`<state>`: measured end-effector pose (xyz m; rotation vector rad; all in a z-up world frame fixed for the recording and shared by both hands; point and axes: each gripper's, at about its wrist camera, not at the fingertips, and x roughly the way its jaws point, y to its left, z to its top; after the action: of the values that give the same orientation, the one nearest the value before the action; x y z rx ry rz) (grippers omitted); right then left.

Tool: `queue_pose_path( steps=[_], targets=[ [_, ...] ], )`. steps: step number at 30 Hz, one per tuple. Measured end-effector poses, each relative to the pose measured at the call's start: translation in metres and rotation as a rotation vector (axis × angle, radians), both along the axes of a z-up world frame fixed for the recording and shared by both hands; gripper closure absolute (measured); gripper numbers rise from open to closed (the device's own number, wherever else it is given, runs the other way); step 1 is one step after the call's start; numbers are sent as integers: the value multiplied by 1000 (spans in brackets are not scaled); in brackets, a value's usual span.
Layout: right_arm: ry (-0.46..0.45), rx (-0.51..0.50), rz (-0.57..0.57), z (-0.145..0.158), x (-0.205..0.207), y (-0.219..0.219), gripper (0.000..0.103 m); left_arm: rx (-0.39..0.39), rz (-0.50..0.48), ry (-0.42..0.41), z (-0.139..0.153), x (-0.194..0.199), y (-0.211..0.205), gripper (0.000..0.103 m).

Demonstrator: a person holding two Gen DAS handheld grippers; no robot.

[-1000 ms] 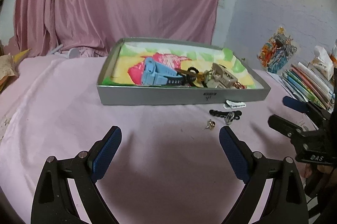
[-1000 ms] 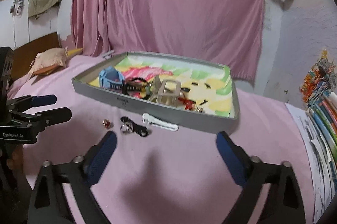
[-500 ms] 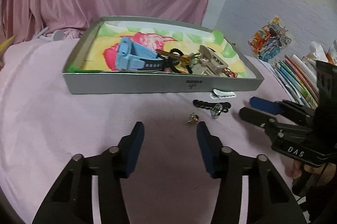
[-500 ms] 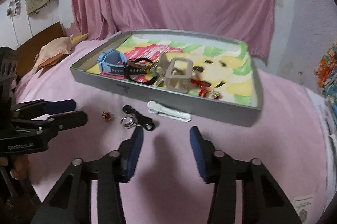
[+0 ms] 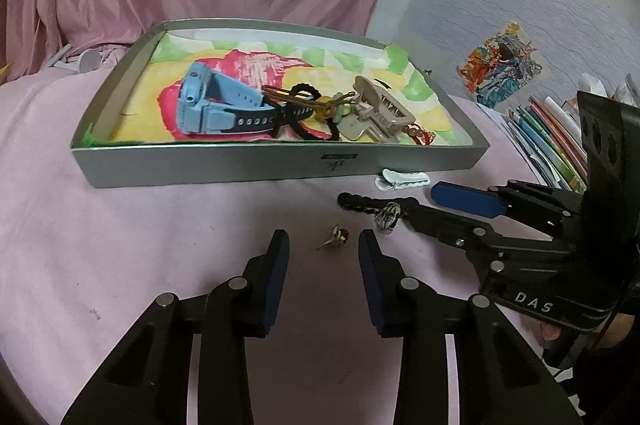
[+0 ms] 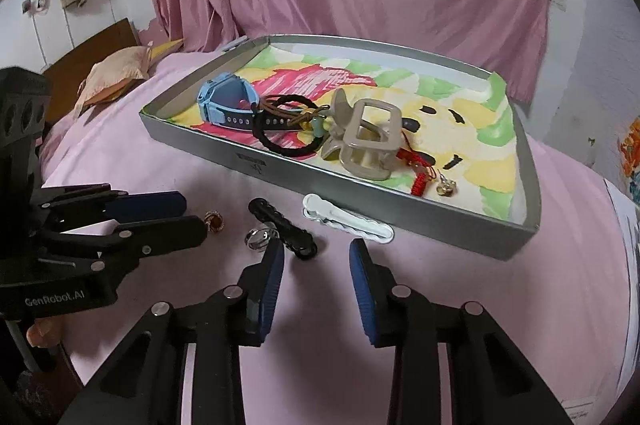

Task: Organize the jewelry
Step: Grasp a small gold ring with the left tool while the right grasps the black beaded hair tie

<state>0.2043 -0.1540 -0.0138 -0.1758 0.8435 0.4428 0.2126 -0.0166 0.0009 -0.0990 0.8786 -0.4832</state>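
Jaws on both the left gripper (image 5: 323, 245) and right gripper (image 6: 316, 250) have just been closing yet grasp nothing, so the little earring (image 5: 339, 235) waits at the left gripper's 12 o'clock, outside the tray (image 5: 280, 165).

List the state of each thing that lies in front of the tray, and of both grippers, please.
Left gripper: jaws just narrowing, apart, holding nothing.
Right gripper: jaws just narrowing, apart, holding nothing.
Small earring: loose on the pink sheet, ahead of the left jaws.
Silver ring: lying free.
Black hair clip: lying flat.
White hair clip: closed, against the tray wall.
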Motion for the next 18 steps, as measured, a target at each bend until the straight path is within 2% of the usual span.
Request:
queue_pose_path(
  steps=[12, 18],
  targets=[
    [26, -51, 59, -6, 11, 13, 76, 0, -21, 14, -3, 7, -7, 89],
    [25, -75, 89, -6, 16, 19, 76, 1, -21, 14, -4, 8, -8, 92]
  ],
)
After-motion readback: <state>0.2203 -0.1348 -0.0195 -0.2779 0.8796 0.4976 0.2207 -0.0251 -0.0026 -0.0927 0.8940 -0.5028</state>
